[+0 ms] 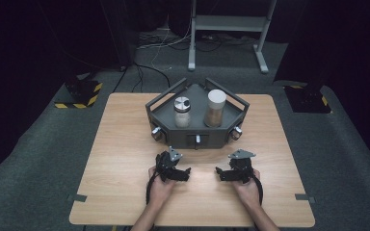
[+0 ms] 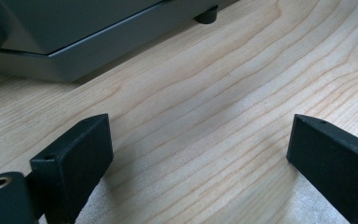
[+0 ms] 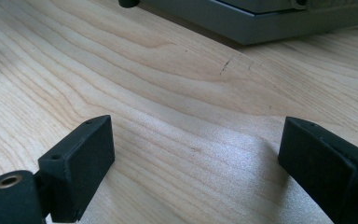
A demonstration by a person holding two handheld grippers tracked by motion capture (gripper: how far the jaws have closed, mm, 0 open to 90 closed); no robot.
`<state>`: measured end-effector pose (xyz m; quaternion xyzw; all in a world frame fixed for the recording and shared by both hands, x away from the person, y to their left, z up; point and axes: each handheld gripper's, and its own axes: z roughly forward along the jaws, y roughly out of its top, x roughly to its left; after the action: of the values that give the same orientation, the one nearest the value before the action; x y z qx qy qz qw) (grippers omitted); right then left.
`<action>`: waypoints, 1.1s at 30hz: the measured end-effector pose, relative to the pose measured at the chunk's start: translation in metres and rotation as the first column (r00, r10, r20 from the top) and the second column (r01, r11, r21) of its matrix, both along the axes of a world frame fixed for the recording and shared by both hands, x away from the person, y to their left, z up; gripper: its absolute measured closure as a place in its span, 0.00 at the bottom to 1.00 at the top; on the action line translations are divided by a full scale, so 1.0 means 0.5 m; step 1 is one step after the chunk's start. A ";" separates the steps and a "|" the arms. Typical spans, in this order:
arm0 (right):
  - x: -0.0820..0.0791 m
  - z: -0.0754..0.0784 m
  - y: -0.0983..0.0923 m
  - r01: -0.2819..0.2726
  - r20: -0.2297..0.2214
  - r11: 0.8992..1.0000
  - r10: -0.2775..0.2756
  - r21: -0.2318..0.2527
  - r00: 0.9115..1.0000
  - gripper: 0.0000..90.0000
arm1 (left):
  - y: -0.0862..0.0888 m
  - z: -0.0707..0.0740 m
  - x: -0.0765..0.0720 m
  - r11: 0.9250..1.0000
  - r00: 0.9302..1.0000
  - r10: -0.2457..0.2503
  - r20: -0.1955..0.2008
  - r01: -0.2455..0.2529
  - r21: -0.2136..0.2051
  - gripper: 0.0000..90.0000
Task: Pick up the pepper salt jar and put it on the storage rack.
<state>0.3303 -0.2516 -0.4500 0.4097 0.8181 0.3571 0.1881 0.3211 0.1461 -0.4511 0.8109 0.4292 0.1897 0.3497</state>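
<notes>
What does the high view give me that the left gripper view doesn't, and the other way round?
High view alone: two jars on the grey tray, a metal-lidded jar and a taller white-lidded jar, plus both hands, the left hand-held gripper and the right hand-held gripper. Left gripper view alone: its own jaws spread wide with bare wood between them, and a rubber foot under the tray. Both: the wooden table and the tray's front wall.

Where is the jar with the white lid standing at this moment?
In the high view, the jar with the white lid stands in the right half of the grey tray, beside the shaker jar at its left.
</notes>
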 end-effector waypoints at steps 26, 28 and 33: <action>0.000 0.000 0.001 0.008 0.001 1.000 -0.008 0.000 1.000 0.10 | 0.000 0.000 0.000 1.000 1.000 -0.002 0.001 0.002 0.004 0.08; 0.000 0.000 0.001 0.008 0.001 1.000 -0.008 -0.001 1.000 0.10 | 0.000 0.001 0.000 1.000 1.000 -0.002 0.001 0.002 0.004 0.07; 0.000 0.000 0.001 0.009 0.000 1.000 -0.009 -0.001 1.000 0.10 | 0.000 0.000 0.000 1.000 1.000 -0.001 0.000 0.001 0.002 0.07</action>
<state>0.3302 -0.2510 -0.4501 0.4134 0.8163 0.3559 0.1901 0.3212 0.1461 -0.4509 0.8116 0.4285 0.1898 0.3487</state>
